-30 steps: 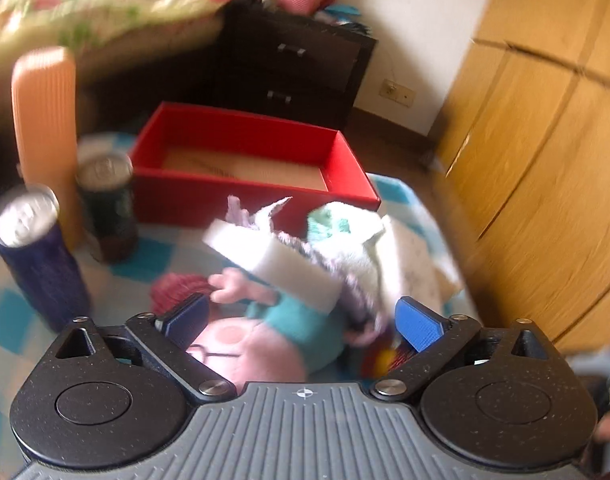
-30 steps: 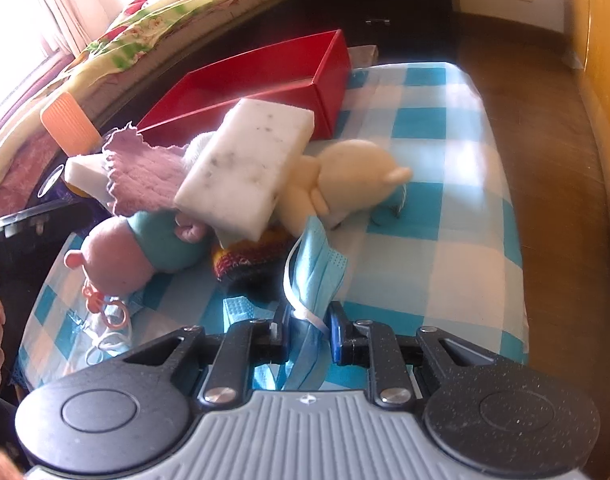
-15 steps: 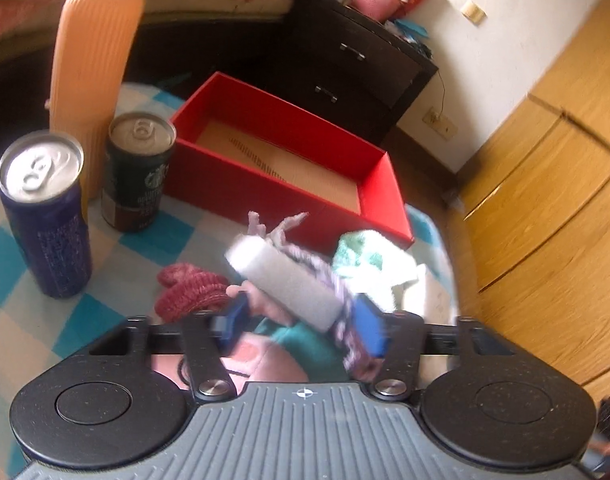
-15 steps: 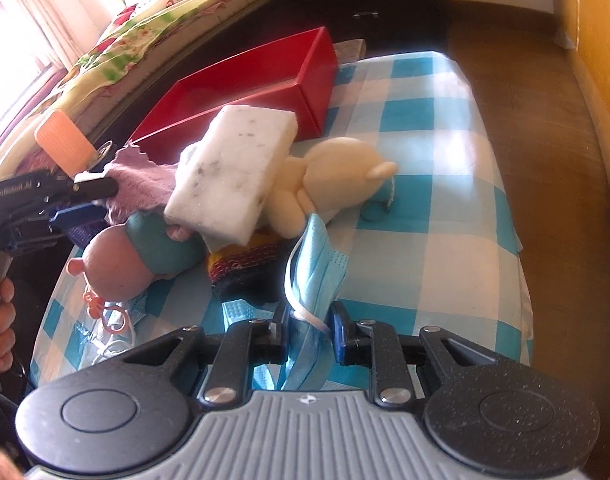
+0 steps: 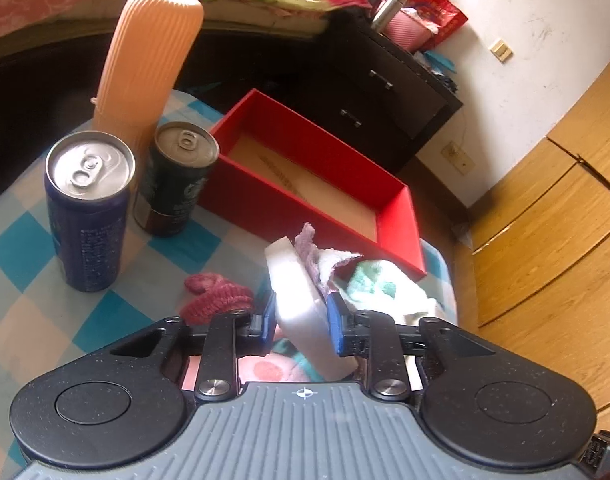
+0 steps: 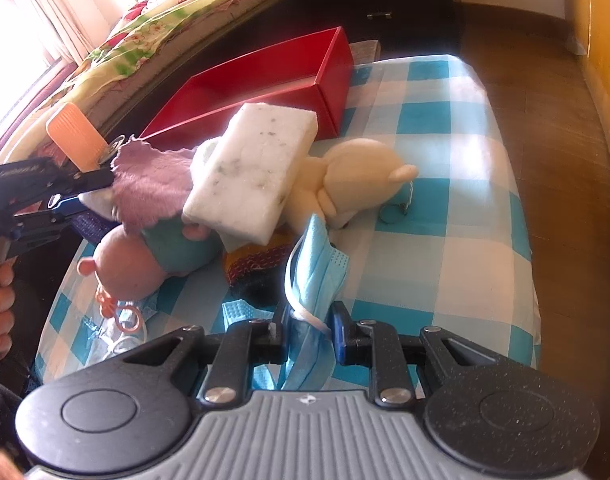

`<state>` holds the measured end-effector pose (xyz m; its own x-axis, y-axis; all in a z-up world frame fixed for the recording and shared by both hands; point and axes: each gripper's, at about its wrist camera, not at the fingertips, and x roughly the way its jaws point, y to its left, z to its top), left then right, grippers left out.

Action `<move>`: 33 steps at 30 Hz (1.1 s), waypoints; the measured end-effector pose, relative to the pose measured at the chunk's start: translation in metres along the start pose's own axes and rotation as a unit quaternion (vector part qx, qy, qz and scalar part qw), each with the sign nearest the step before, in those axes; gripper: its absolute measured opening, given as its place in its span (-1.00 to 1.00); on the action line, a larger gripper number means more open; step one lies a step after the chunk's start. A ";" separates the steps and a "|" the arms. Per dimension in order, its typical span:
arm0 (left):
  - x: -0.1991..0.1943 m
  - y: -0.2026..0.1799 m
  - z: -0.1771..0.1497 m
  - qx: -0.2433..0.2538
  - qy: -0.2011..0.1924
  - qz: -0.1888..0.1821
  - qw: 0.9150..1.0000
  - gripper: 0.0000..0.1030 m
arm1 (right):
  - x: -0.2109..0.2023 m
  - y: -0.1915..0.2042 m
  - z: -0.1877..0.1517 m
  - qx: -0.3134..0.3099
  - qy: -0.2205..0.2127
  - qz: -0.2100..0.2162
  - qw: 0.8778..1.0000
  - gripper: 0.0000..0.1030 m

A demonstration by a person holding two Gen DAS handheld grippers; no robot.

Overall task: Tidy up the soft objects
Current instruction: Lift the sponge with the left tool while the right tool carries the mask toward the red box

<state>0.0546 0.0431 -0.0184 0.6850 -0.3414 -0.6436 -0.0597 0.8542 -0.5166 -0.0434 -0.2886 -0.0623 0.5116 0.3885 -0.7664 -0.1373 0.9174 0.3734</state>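
Here, my left tongs (image 5: pixel 301 318) are clamped on a white sponge (image 5: pixel 301 304) held edge-up, with a purple cloth (image 5: pixel 311 250) draped against its far side. The sponge sits above the pile of soft items, just short of the red box (image 5: pixel 317 184), whose near wall faces me and whose interior shows only its brown floor. To the left, two cans (image 5: pixel 89 208) and an orange ribbed bottle (image 5: pixel 145 56) stand close together on the table (image 5: pixel 29 304).

My right tongs (image 6: pixel 309 332) are clamped on a blue mask (image 6: pixel 313 276), which hangs upright between the pads. Ahead lie a second sponge (image 6: pixel 253 172) resting on a cream plush (image 6: pixel 361 176) and a pink plush (image 6: pixel 133 256). The checked cloth right of the cream plush is bare up to the table's right edge, beyond which is wooden floor (image 6: pixel 545 100).
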 end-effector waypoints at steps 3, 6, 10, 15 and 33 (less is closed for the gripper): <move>-0.014 -0.001 0.001 -0.003 -0.010 -0.009 1.000 -0.56 | -0.001 0.005 0.000 -0.006 -0.003 0.003 1.000 -0.98; -0.035 -0.011 0.004 0.027 -0.043 -0.010 0.999 -0.61 | -0.005 0.008 0.001 -0.008 -0.013 0.004 1.000 -0.98; -0.043 -0.018 0.005 0.036 -0.054 -0.017 0.998 -0.63 | -0.010 0.010 0.005 -0.001 -0.027 0.011 1.000 -0.98; -0.043 -0.025 -0.005 0.071 -0.032 0.013 0.997 -0.65 | -0.022 0.018 0.009 -0.008 -0.056 0.014 0.998 -0.99; -0.029 -0.034 -0.020 0.123 -0.031 0.064 0.990 -0.67 | -0.036 0.042 0.014 -0.035 -0.089 0.030 0.995 -1.00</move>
<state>0.0223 0.0163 0.0067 0.7265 -0.2065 -0.6554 0.0256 0.9612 -0.2745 -0.0559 -0.2648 -0.0121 0.6419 0.4270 -0.6369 -0.2269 0.8992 0.3741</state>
